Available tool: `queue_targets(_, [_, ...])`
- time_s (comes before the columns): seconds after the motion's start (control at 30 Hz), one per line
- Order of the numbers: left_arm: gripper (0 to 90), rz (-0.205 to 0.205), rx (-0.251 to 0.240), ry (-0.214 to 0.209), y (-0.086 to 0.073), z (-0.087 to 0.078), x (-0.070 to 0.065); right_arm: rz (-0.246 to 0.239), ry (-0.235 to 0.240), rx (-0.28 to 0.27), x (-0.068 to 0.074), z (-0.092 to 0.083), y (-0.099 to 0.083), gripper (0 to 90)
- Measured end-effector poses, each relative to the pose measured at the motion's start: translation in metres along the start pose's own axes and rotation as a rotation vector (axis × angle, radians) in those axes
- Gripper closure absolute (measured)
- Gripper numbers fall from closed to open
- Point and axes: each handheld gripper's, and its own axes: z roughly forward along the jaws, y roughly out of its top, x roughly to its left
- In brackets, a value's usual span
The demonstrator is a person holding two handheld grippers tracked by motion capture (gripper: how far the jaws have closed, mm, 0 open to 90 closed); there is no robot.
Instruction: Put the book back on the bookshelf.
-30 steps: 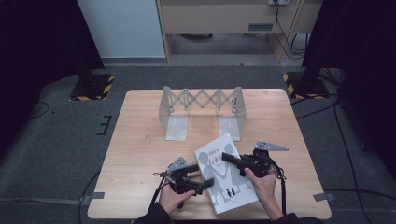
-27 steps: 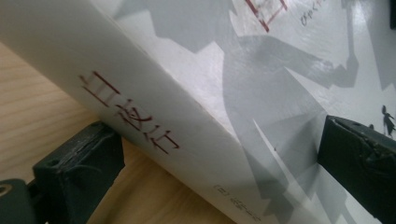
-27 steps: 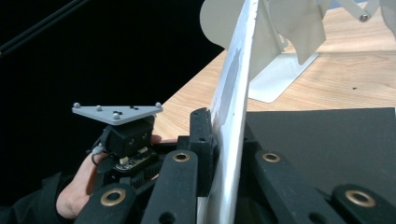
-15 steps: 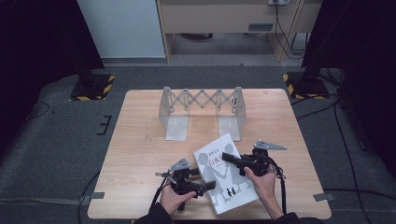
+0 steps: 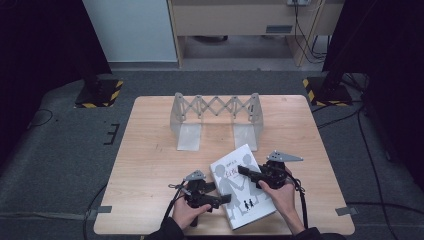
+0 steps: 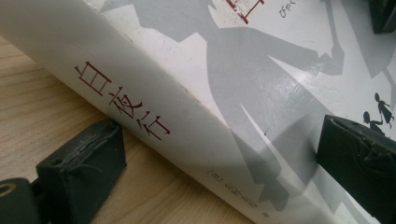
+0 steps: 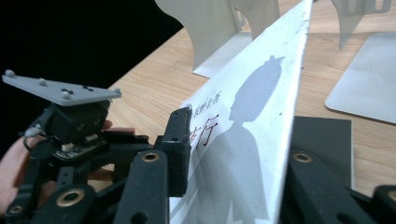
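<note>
A white book [image 5: 250,212] with grey silhouettes and red title characters lies on the wooden table [image 5: 150,165], near its front edge. My left gripper [image 5: 221,193] is at the book's spine side. In the left gripper view its jaws [image 6: 222,161] stand wide, one on the wood beside the spine [image 6: 140,112] and one over the cover, so it is open. My right gripper [image 5: 243,171] reaches in from the right. Its jaws [image 7: 250,144] have just been opening, and the book's raised edge [image 7: 289,93] stands loosely between them.
A grey metal folding rack [image 5: 215,107] with two flat base plates [image 5: 189,136] stands behind the book at mid-table. One plate [image 7: 369,84] lies just beyond the right jaws. Bare wood stretches to the left and far right. Dark floor surrounds the table.
Both hands and the book keep nearly the same places. The right gripper's jaws look slightly wider at the book's edge.
</note>
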Motion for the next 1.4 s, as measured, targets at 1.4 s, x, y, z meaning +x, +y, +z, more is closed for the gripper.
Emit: queue_targets(1.4, [3.7,0.002,-0.003,0.049,0.000,0.003,-0.005,-0.041,-0.127,0.152,-0.030,-0.014,-0.035,29.6])
